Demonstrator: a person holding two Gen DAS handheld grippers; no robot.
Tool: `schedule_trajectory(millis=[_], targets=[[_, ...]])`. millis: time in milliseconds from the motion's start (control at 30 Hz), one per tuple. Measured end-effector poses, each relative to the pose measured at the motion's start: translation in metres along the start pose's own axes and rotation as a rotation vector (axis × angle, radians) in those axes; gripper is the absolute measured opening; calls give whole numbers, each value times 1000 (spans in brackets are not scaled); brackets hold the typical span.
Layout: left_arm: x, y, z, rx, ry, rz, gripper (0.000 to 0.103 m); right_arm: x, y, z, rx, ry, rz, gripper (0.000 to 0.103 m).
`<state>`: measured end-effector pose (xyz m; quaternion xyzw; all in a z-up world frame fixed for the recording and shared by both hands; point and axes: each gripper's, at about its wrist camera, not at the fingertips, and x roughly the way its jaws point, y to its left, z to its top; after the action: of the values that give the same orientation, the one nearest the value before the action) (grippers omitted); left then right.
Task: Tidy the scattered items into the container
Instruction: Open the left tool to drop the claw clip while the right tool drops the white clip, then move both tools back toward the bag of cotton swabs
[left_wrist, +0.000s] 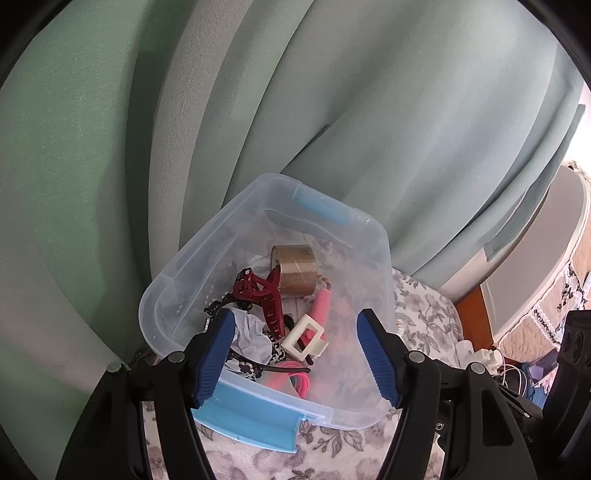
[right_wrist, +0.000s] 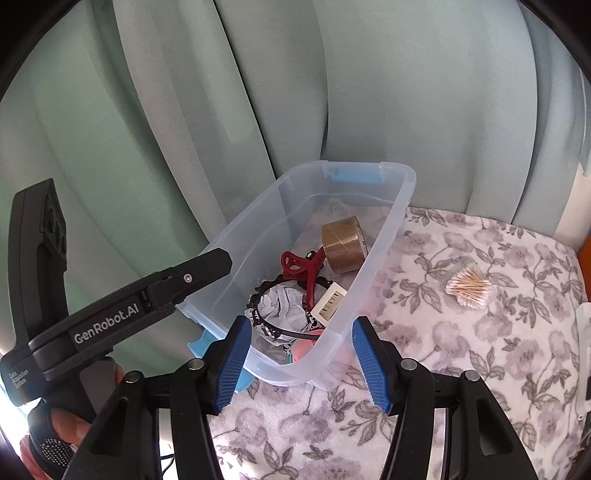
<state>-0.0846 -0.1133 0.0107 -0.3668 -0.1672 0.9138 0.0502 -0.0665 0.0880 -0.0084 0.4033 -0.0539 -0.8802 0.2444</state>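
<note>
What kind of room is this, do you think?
Probably a bedroom at home: a floral bedspread underneath, long pale green curtains behind, and a clear plastic bin of hair clips and tape.

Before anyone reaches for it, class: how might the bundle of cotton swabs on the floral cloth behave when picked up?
The cotton swabs look very light. Their clear wrap may be slippery and yield under a squeeze. If it is open, loose sticks could spill or roll.

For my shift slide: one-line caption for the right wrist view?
Open right gripper before clear bin holding tape roll and red claw clip; cotton swabs remain outside.
</note>
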Motion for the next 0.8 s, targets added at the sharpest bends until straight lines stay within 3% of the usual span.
schedule_trajectory(millis=[100, 800], targets=[[0, -4, -1, 8, 2, 6, 74, -3, -5, -1, 19, -7, -2, 61], [-4, -52, -7, 112, 16, 20, 75, -38, -41, -16, 132, -72, 6, 61]])
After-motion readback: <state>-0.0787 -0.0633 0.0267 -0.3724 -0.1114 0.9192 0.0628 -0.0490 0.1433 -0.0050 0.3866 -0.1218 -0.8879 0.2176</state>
